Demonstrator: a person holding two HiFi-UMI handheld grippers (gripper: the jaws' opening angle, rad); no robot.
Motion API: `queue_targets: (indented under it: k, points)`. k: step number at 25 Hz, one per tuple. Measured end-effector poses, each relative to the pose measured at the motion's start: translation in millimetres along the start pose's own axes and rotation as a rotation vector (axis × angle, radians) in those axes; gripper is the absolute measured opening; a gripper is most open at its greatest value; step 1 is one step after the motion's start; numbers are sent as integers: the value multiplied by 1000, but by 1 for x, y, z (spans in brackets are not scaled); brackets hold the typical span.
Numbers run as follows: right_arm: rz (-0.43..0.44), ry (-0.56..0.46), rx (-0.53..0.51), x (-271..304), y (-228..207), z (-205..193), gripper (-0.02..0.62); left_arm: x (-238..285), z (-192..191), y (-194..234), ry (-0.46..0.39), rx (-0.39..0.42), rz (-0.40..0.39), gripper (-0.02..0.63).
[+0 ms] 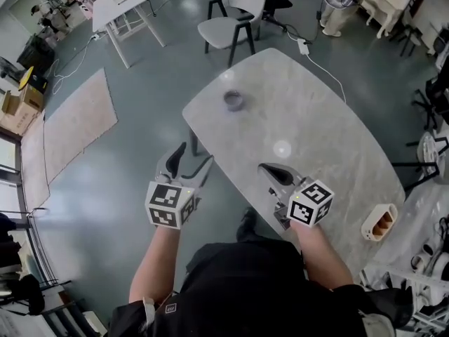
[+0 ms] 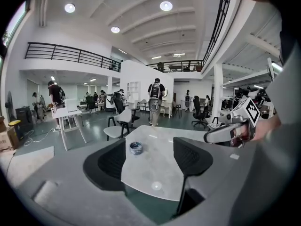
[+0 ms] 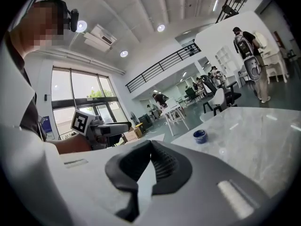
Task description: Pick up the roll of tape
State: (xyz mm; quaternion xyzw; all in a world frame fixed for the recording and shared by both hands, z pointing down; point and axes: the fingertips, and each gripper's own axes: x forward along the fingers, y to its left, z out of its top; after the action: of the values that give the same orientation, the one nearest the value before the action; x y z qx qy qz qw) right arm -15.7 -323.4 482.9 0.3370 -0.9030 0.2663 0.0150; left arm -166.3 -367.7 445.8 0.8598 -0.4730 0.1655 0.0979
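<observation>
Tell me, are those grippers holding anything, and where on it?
Nothing. The left gripper is open, the right gripper shut empty; the roll of tape sits untouched.

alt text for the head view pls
Seen from above, a person holds a left gripper, jaws apart, just off the near edge of a pale oval table and a right gripper, jaws together, over that edge. A small roll of tape lies near the table's far end, untouched.
</observation>
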Motion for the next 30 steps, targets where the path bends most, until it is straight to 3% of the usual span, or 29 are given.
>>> queue_targets:
  k: [7, 13, 17, 21, 30]
  points:
    - [-16, 48, -6, 39, -23, 15, 3, 45, 3, 33, 15, 5, -33, 316]
    - [-120, 32, 7, 75, -42, 41, 3, 88, 16, 75, 17, 41, -125, 276]
    - [-203, 10, 30, 85, -59, 49, 3, 114, 27, 88, 8, 96, -204, 265]
    - [-262, -4, 42, 87, -73, 49, 3, 143, 21, 93, 52, 148, -301, 268]
    - [-310, -44, 68, 74, -125, 64, 3, 216, 12, 78, 175, 310, -397, 276]
